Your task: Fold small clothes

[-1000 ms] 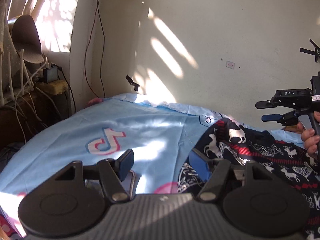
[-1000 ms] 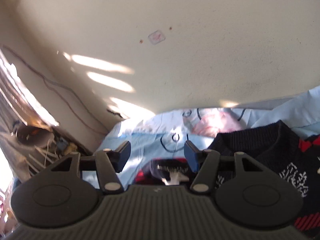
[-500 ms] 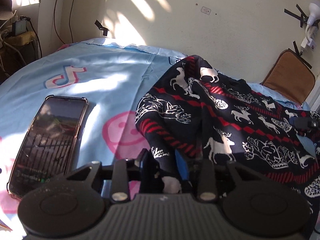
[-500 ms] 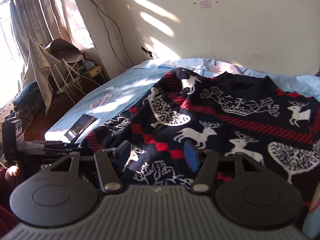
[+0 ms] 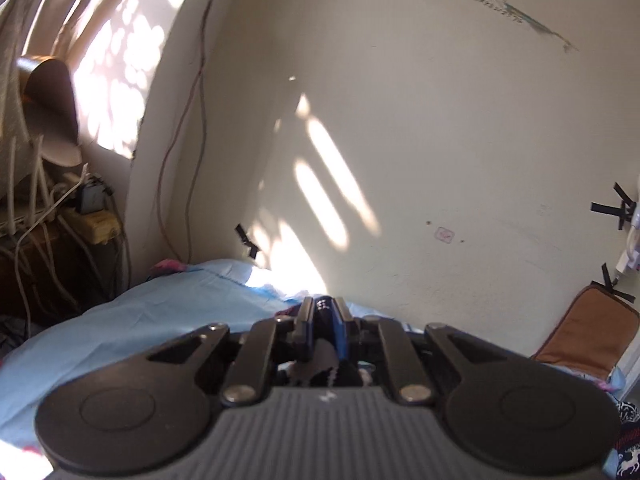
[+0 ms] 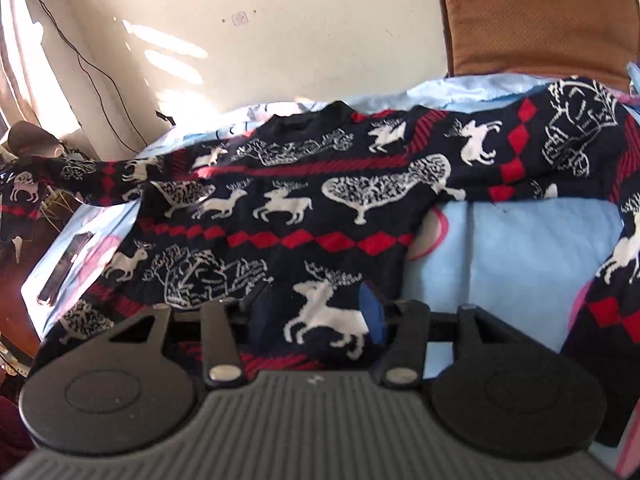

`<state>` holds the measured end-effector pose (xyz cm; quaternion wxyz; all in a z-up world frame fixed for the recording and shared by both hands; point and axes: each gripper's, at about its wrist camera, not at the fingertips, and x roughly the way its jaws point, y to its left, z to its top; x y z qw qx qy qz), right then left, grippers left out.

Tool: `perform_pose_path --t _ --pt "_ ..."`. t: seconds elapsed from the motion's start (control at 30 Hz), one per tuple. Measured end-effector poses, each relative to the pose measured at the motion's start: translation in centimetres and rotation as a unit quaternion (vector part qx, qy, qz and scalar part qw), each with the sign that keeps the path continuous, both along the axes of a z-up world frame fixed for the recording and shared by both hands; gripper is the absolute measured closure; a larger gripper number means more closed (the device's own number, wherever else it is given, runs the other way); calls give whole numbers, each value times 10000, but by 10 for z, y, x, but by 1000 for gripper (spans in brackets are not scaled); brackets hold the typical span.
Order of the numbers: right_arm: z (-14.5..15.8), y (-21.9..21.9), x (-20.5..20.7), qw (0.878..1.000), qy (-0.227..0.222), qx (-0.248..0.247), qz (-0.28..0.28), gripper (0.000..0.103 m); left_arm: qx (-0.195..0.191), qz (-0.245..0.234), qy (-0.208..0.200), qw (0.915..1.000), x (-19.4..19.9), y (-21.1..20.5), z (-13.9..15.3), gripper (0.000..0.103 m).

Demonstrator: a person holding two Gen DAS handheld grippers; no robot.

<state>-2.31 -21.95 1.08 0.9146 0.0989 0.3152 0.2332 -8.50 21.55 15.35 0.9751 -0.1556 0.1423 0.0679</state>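
A small navy sweater point(image 6: 304, 200) with white reindeer and red diamonds lies spread on the light blue bedsheet point(image 6: 512, 264). Its left sleeve point(image 6: 100, 172) is stretched out and lifted to the left. My left gripper point(image 5: 323, 312) is shut on dark sweater fabric point(image 5: 320, 360), raised and facing the wall. My right gripper point(image 6: 316, 312) is open, its fingers on either side of the sweater's lower hem. A corner of the sweater also shows at the lower right of the left wrist view point(image 5: 628, 448).
A phone point(image 6: 64, 264) lies on the sheet left of the sweater. A brown cushion point(image 6: 536, 16) leans on the wall at the right, seen also in the left wrist view point(image 5: 588, 328). Cables and clutter point(image 5: 52, 208) stand left of the bed.
My left gripper has closed on the sweater sleeve and lifted it, now pointing at the wall. My right gripper has moved to the sweater's lower hem, still open.
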Motion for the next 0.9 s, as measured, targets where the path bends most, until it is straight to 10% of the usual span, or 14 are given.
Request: perform_pose_path --t 0.23,0.3,0.37,0.47,0.63,0.9 --pt "4 3 -2 9989 -230 288 276 51 615 -1393 -369 9877 79 -130 22 91" --pt "2 -2 -3 9990 -212 368 143 51 818 -2006 -180 9761 101 -172 12 73" --pt "0 -8 -3 9990 -164 416 5 51 1086 -2401 191 9645 113 -204 -5 21" --pt "-2 -18 -8 9989 -154 430 -117 50 1406 -2633 180 9542 105 -216 -21 22" --pt "-4 -24 5 9988 -117 426 -188 49 817 -2063 -105 9750 93 -151 -7 14" --pt "11 30 44 9979 -468 63 433 49 38 -679 845 9941 131 -56 -45 20"
